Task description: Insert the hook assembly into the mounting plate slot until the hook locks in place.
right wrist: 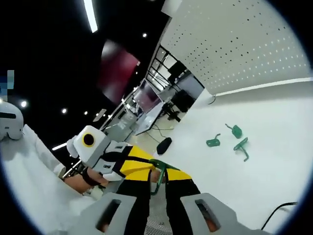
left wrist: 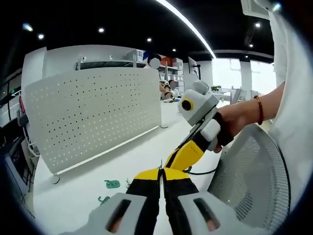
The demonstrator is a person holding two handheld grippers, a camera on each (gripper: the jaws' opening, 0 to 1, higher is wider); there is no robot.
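Both grippers meeting over the desk, hook not in the pegboard yet

The right gripper (right wrist: 157,182) is pinching a green hook (right wrist: 159,172), long axis running up along the jaws, bent end toward the left gripper (left wrist: 161,180), whose jaws look pressed together. The pegboard (left wrist: 93,115) stands at the desk's (right wrist: 274,142) far edge; three spare hooks (right wrist: 230,138) lie mid-desk. I'd square the hook's tabs to one row before pushing.
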